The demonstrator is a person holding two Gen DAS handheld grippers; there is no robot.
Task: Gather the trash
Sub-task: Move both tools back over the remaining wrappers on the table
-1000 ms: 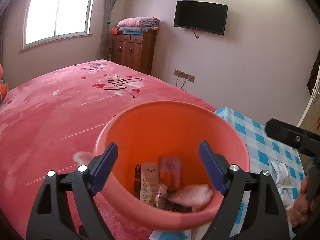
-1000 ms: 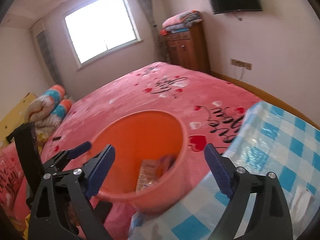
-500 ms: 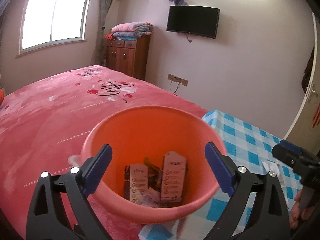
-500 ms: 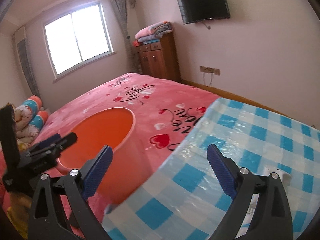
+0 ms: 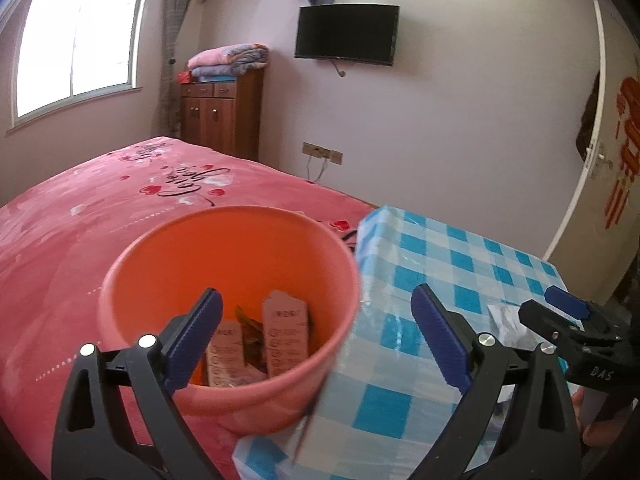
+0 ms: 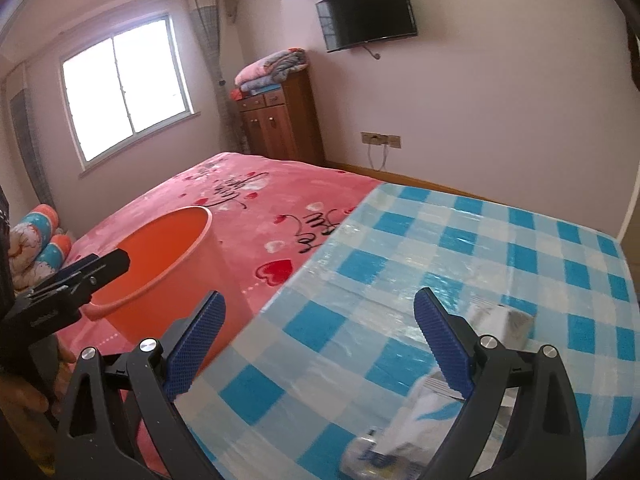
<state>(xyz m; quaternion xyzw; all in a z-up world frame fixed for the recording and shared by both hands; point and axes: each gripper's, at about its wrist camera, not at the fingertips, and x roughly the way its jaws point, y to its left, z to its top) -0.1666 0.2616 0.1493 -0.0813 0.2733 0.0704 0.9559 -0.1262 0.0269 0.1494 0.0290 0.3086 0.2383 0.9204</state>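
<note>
Trash is partly collected. Orange bin (image 5: 228, 304) sits on the pink bedspread (image 5: 80, 216), touching or just beside the edge of the blue-checked table (image 5: 452, 264). Inside the bin: two small cartons (image 5: 286, 336) standing upright, plus a crumpled wrapper (image 5: 250, 332) between them. Anything deeper is hidden by the near rim.

Still on the table, seen from the right wrist: a small grey-white box (image 6: 504, 320) near the right side, a white crumpled wrapper (image 6: 420, 412) at the near edge, and a small packet with blue and yellow print (image 6: 372, 456) below it, blurred. So at least three pieces are left, as far as I can tell.

Left gripper (image 5: 316, 340) is spread wide, holding nothing, pointing over the bin with its left finger in front of the bin mouth. Right gripper (image 6: 320, 344) is also spread wide and empty, over the table, its right finger just beside the wrapper and the box.

My read: mid-task, roughly half done. Next step looks like a right-side pick of the wrapper or box, then a drop into the bin. Thin wrapper lying flat on plastic cloth may be awkward to pinch.
</note>
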